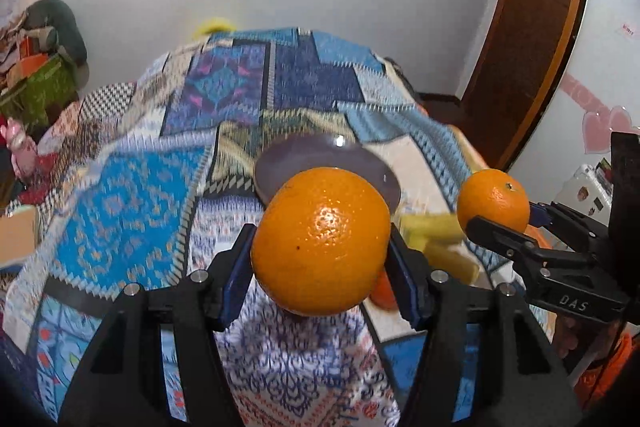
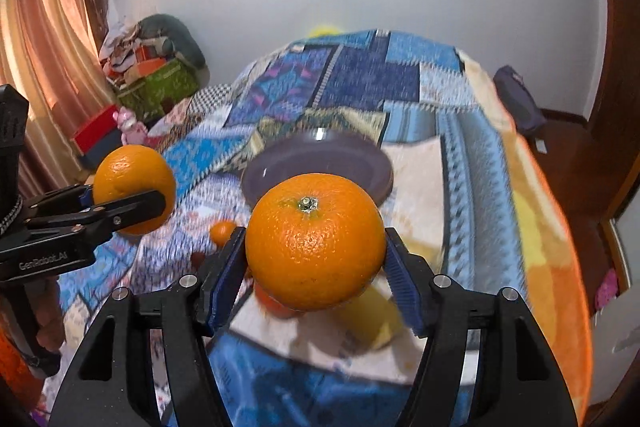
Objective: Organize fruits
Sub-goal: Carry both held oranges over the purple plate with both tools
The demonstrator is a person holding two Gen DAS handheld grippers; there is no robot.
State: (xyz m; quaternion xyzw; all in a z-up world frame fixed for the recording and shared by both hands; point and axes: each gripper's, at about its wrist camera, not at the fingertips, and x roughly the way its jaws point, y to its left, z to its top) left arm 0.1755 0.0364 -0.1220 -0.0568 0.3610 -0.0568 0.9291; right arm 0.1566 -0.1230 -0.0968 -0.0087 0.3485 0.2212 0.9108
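Left wrist view: left gripper pinches a round glossy orange at frame centre, lifted above the patchwork quilt; the round purple plate sits just behind it. Right wrist view: right gripper pinches a stem-up orange, centre frame, same plate beyond. More fruit, 1 small orange piece and blurred yellow pieces, lies on the quilt lower down. Likely step: carry both to the plate. Lower 1 at a time, set it well inside the rim, spread the fingers slowly so it doesn't roll off.
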